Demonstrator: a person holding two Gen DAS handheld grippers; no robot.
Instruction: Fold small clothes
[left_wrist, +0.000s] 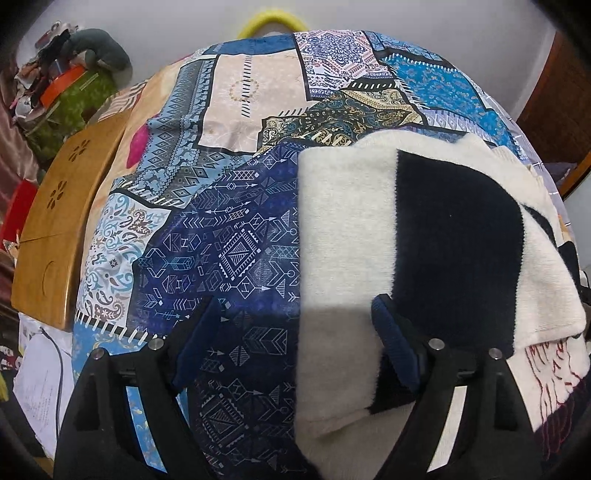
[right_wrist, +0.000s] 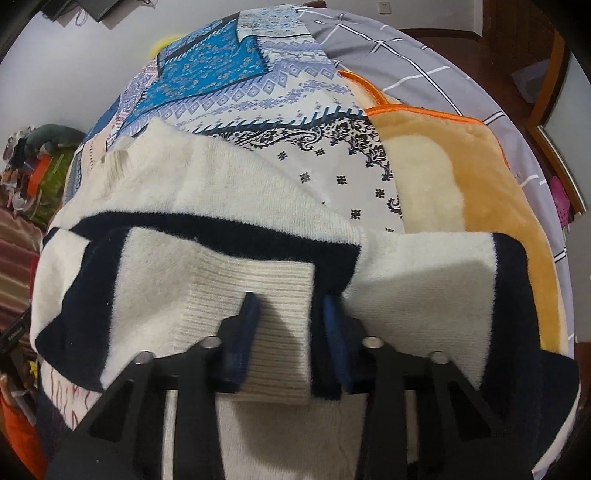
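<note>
Sweater is lying flat on the bed for folding; the right gripper is pinching its ribbed cuff, while the left gripper is waiting open over its edge.

Left gripper: I have it pitched steeply downward, black finger arms splayed wide. Blue ribbed pads face each other across a broad gap; the left pad hangs free, and I cannot tell whether the right one touches anything. Nothing is clamped.

Right gripper: I have it tilted steeply down as well, arms drawn in close, narrow gap only. Its blue pads pinch from both sides, pressing into the ribbed cuff between them. No hand or sleeve of mine shows in either wrist view.
</note>
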